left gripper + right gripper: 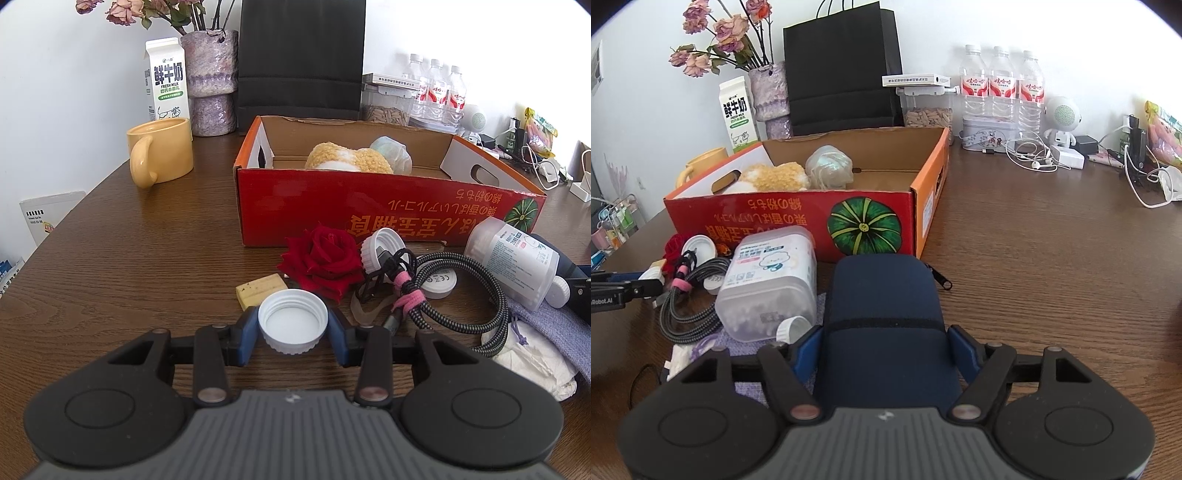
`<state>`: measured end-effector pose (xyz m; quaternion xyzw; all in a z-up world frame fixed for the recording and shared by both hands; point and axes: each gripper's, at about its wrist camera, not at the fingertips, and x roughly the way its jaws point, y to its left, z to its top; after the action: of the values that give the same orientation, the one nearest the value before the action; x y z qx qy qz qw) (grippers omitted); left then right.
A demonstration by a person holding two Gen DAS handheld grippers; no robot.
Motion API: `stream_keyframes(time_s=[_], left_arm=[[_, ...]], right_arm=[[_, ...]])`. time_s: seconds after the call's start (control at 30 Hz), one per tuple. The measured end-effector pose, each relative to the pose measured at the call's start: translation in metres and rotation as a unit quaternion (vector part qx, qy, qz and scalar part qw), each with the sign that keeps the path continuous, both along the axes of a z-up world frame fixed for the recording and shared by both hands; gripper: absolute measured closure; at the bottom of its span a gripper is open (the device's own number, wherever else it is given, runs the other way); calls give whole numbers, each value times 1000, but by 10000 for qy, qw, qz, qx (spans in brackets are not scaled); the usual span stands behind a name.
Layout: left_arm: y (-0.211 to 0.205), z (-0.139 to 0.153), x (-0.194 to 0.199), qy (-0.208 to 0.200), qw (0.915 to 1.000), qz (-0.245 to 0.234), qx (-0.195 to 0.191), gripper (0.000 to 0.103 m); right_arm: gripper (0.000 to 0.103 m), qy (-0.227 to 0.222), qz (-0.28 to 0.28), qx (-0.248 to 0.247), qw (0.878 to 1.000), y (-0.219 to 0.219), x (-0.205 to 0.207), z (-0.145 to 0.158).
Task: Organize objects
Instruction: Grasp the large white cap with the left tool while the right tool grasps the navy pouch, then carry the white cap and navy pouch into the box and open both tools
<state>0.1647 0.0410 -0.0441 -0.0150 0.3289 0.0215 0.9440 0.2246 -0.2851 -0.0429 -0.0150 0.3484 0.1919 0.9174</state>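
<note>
On a wooden table (147, 258), clutter is gripped beside a red cardboard box (369, 206).

A white bottle cap (293, 320) is pinched, open side up, by the left gripper (293, 334); a navy zip pouch (882, 306), just before the box, is bracketed by the right gripper (886, 356), its pads seemingly touching.

free: bare wooden table (147, 236) left of the red cardboard box (332, 214); open tabletop right of it | blocked: box front crowded by red rose (325, 264), braided cable (461, 291), clear plastic jar (772, 280) | box interior: partly filled by plush toy (347, 158)
</note>
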Motion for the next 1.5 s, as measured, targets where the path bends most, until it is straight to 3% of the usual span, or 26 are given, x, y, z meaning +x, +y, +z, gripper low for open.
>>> stream_keyframes(time_s=[0.47,1.07,1.5], left_arm=[[0,2,-3,-23,10000,5,10,62],[-11,31,-28,-495,9988,-41,24,62],[-40,56,-18,-836,9958,-368,-13,62]], right_arm=[[39,-231,-157,-70,9996,-1,-14,5],[39,-755,-208,-179,9968,-3,-47,31],[39,-1104,109,-200,9936,27,-49,56]])
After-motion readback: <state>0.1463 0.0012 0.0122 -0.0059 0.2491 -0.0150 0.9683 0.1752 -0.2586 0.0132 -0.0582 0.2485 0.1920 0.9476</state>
